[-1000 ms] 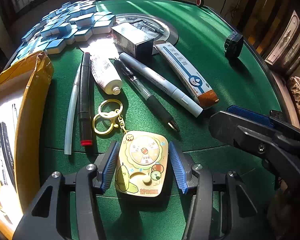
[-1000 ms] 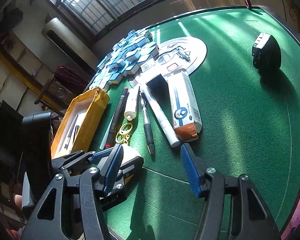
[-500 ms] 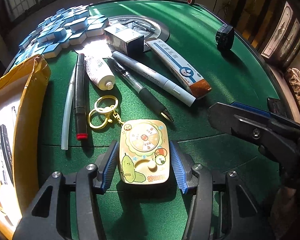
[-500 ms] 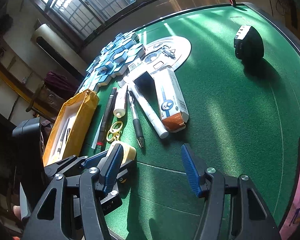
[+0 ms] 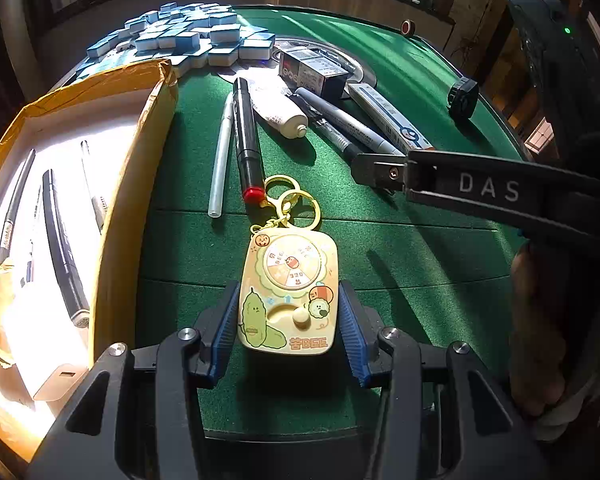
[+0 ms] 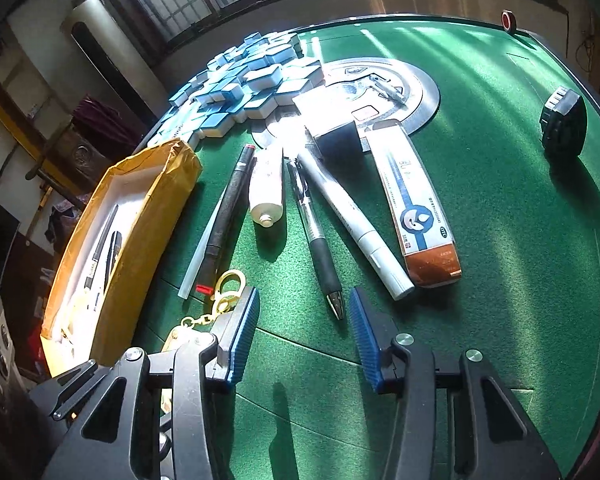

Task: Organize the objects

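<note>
My left gripper (image 5: pixel 288 316) is shut on a yellow cartoon keychain (image 5: pixel 288 292), its gold rings (image 5: pixel 292 200) trailing forward over the green table (image 5: pixel 400 264). The rings also show in the right wrist view (image 6: pixel 228 288). My right gripper (image 6: pixel 302 324) is open and empty, just short of the tip of a black click pen (image 6: pixel 320 248). The right gripper's finger crosses the left wrist view (image 5: pixel 480 184). An open yellow box (image 5: pixel 132 184) holding pens lies to the left, also in the right wrist view (image 6: pixel 140 220).
A black marker with a red end (image 5: pixel 246 140), a clear tube (image 5: pixel 220 164), a white squeeze tube (image 6: pixel 266 184), a grey-white marker (image 6: pixel 356 220), a long toothpaste-style carton (image 6: pixel 416 208), a small box (image 6: pixel 332 128), blue tiles (image 6: pixel 248 84) and a black knob (image 6: pixel 562 124) lie on the table.
The left gripper carrying the keychain has swung left toward the yellow box. The right gripper has moved forward to the pen tip and stays open.
</note>
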A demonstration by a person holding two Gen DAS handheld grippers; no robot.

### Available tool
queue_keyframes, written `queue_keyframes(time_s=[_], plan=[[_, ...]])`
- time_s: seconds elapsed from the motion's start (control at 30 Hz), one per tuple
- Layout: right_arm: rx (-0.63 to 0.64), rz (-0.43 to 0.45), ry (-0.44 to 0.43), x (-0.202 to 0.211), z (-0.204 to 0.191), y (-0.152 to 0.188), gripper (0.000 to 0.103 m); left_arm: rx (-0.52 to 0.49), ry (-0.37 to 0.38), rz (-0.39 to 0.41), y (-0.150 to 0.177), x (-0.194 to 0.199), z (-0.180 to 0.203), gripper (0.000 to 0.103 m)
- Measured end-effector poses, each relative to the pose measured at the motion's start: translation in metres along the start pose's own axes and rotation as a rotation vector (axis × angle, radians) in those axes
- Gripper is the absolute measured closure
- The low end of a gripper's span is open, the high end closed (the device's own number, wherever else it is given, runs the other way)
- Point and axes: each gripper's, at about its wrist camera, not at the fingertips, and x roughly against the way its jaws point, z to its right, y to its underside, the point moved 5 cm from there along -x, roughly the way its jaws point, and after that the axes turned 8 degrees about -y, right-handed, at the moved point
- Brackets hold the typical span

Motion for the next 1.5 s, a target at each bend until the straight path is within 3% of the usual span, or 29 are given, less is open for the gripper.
queue_keyframes(time_s=[0.27, 0.37, 0.57, 0.87, 0.93, 1.0, 1.07, 1.23, 1.5], plan=[[0.002, 0.007, 0.164, -0.019, 0.006, -0.011, 0.075, -0.001, 0.05, -0.005, 0.008, -0.001, -0.005, 0.057], [0.04, 0.018, 0.206, -0.022, 0.001, -0.01, 0.088, 0.006, 0.057, -0.005, 0.007, 0.0, -0.006, 0.057], [0.062, 0.003, 0.181, -0.01, -0.005, 0.013, 0.094, 0.009, 0.049, -0.006, 0.008, 0.0, -0.005, 0.057], [0.061, -0.029, 0.121, 0.019, -0.002, 0.058, 0.093, 0.003, 0.035, -0.011, 0.005, -0.003, -0.004, 0.057], [0.044, -0.022, 0.11, 0.019, 0.001, 0.056, 0.092, 0.002, 0.033, -0.013, 0.005, -0.003, -0.004, 0.057], [0.024, -0.008, 0.106, 0.018, 0.003, 0.05, 0.082, -0.001, 0.032, -0.013, 0.005, -0.003, -0.004, 0.057], [0.025, 0.007, 0.102, 0.017, 0.002, 0.044, 0.078, 0.002, 0.033, -0.013, 0.005, -0.003, -0.004, 0.057], [0.016, 0.03, 0.096, 0.01, 0.001, 0.032, 0.078, -0.003, 0.023, -0.011, 0.005, -0.003, -0.003, 0.057], [0.067, 0.045, 0.171, 0.0, -0.005, 0.031, 0.08, -0.032, -0.008, 0.006, 0.005, -0.003, 0.001, 0.057]])
